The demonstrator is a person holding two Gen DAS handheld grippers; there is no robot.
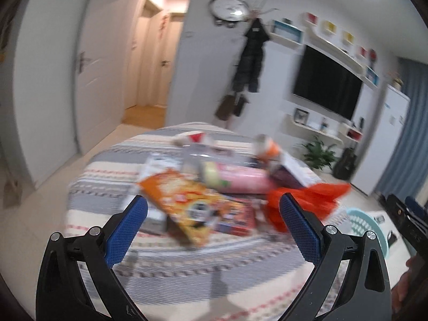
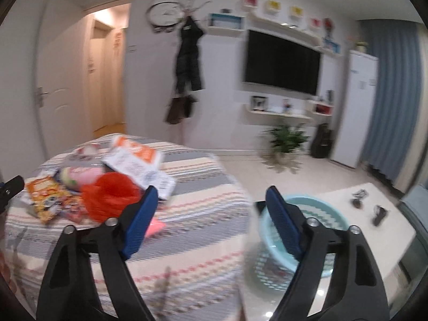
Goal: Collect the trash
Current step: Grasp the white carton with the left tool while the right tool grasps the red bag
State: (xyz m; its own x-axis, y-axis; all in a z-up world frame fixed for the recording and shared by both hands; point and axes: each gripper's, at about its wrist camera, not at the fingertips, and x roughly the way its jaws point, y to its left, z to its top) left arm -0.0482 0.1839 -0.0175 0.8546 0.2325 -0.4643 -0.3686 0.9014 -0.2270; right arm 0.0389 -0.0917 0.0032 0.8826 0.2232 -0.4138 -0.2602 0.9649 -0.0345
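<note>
Home bedroom/living rm: striped bed (image 1: 112, 176), wall TV (image 2: 282, 62), coat (image 2: 188, 56), clock (image 2: 165, 13), curtains (image 2: 390, 101).

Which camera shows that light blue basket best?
The right wrist view: the light blue basket sits on the floor beside the bed, most of its rim and slotted wall visible behind the right gripper's finger. The left wrist view catches only a blurred sliver at its right edge.

Bedspread (image 1: 107, 176): woven cloth, matt, striped. Orange snack packet (image 1: 182, 203): glossy printed film. Red bag (image 2: 109, 195): thin plastic, crinkled, slight sheen. Basket (image 2: 315, 214): pale turquoise plastic, slotted wall, smooth. Left gripper (image 1: 214, 214) fingers (image 1: 128, 230): blue pads, dimpled rough texture, on black matt plastic arms with bright metal pins. Floor (image 2: 267, 171): glossy tile. Curtain (image 2: 388, 93): blue cloth, matt.
</note>
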